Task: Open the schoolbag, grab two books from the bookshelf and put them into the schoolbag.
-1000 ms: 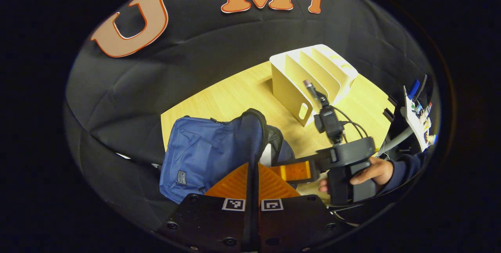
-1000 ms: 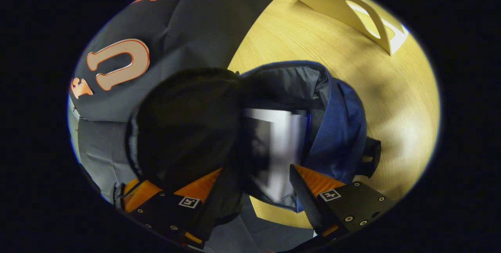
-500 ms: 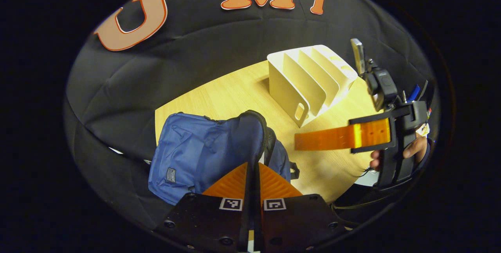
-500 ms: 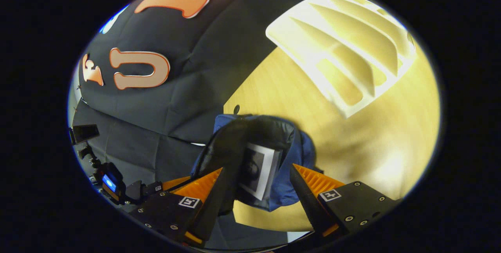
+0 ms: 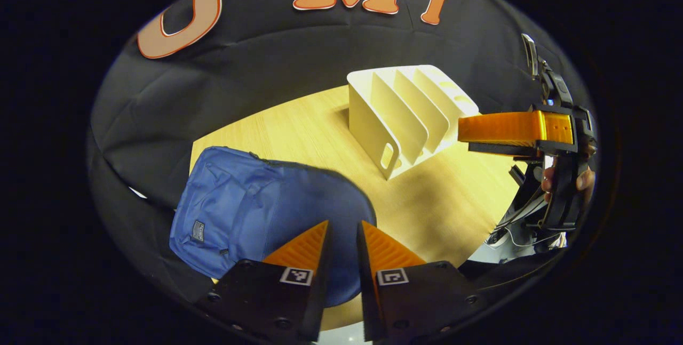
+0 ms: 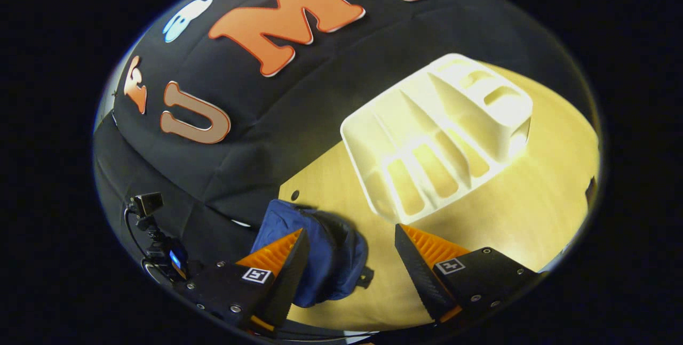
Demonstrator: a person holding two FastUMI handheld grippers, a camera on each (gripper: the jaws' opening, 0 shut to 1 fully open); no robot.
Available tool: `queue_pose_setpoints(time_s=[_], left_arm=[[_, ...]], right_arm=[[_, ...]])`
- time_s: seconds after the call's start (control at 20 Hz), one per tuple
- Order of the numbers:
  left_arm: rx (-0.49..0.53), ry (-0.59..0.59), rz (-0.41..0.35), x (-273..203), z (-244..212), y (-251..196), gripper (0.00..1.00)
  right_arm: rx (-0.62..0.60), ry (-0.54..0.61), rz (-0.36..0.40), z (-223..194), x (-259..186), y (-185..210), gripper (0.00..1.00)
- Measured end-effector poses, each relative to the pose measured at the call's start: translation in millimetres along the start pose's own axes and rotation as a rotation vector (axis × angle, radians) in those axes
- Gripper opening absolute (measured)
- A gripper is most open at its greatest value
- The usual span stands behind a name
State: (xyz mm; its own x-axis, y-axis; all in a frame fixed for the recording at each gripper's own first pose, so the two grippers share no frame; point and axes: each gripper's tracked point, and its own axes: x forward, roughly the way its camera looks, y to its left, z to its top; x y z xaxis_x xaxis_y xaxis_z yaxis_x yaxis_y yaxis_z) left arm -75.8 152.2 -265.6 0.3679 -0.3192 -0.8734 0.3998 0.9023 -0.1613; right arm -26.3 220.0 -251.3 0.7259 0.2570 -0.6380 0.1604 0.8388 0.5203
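Note:
The blue schoolbag (image 5: 251,211) lies flat on the wooden table (image 5: 443,206), its flap down over the inside. My left gripper (image 5: 344,225) hovers just above the bag's near edge, open a little, with nothing between its fingers. Behind the bag stands the white bookshelf (image 5: 405,110), its slots bare. My right gripper (image 5: 461,130) is held high at the right by a hand (image 5: 565,177), level with the shelf's top. In the right gripper view my right gripper (image 6: 349,229) is wide open and empty, high above the schoolbag (image 6: 320,259) and the bookshelf (image 6: 437,137).
The table's near edge (image 5: 341,323) runs just under my left fingers. A small camera on a stand (image 6: 152,227) sits off the table to the left in the right gripper view. Cables and a stand (image 5: 515,222) hang beside the table's right edge.
My left gripper has let go of the bag's flap and opened; the flap has dropped flat. My right gripper has risen and drawn back from the bag's mouth.

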Motion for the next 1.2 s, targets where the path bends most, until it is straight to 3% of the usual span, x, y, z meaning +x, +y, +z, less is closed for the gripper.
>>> queue_pose_setpoints(time_s=[0.05,0.2,0.4,0.45,0.5,0.65,0.85,1.05,1.2], left_arm=[[-0.002,-0.012,-0.006,0.4,2.9,-3.5,0.42],[-0.021,-0.046,-0.013,2.1,15.2,-10.8,0.54],[-0.044,-0.155,-0.007,-0.8,41.0,-21.1,0.82],[-0.038,-0.191,0.003,-3.9,47.9,-21.9,0.94],[-0.039,-0.233,0.011,-7.0,55.8,-20.9,0.98],[-0.079,-0.346,0.018,-11.4,76.1,-28.6,1.00],[-0.148,-0.484,0.104,-32.0,107.9,-39.0,0.98],[-0.082,-0.588,0.256,-33.5,124.6,-67.5,0.97],[-0.131,-0.648,0.336,-36.5,144.7,-109.6,0.97]], right_arm=[[-0.034,-0.034,-0.030,12.7,-2.7,-3.5,0.96],[-0.127,-0.143,-0.085,48.3,-19.9,-4.7,0.96],[-0.260,-0.280,-0.150,80.3,-40.3,3.4,0.97],[-0.276,-0.296,-0.170,83.8,-45.4,2.3,0.97],[-0.272,-0.302,-0.171,84.8,-52.5,5.6,0.97],[-0.281,-0.318,-0.199,92.3,-60.5,1.0,0.97],[-0.343,-0.385,-0.207,121.1,-74.1,-15.3,0.97],[-0.436,-0.385,-0.119,143.8,-74.3,-26.4,0.97],[-0.514,-0.388,-0.069,170.3,-80.5,-49.5,0.97]])
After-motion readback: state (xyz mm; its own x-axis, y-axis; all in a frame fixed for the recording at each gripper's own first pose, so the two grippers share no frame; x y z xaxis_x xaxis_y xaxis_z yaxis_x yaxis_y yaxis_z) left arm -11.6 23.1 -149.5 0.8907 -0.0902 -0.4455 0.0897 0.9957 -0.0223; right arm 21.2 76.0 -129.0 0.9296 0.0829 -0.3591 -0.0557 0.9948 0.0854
